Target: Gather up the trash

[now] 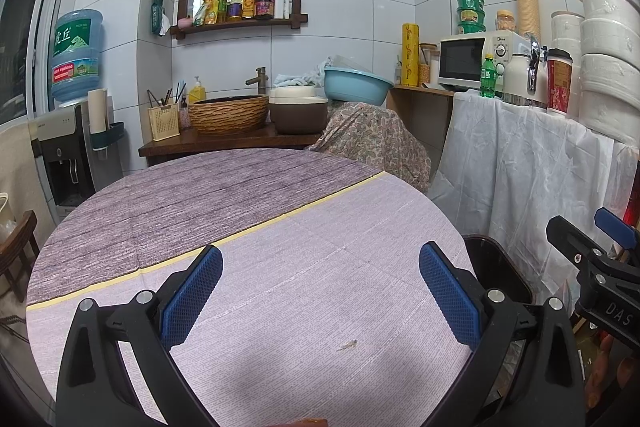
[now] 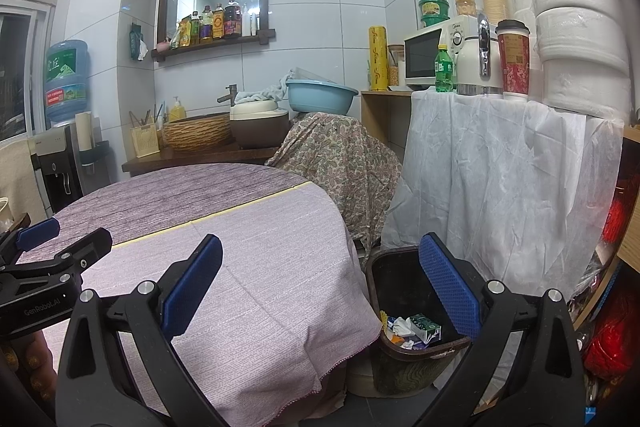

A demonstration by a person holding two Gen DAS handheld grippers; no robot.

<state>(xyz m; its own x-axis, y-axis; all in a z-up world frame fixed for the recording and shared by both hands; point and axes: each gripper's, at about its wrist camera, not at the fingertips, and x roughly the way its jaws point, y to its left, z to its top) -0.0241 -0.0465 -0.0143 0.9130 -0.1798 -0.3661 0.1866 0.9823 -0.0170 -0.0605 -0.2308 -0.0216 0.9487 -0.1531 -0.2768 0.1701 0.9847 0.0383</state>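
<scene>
Trash in bin, right tongs spread empty above, left tongs spread over table.

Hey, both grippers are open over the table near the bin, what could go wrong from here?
1. The small scrap lies flat on the tablecloth; the left gripper may pinch cloth instead.
2. The trash bin sits low beside the table edge, partly under hanging cloth, so a drop from the right gripper could miss.
</scene>
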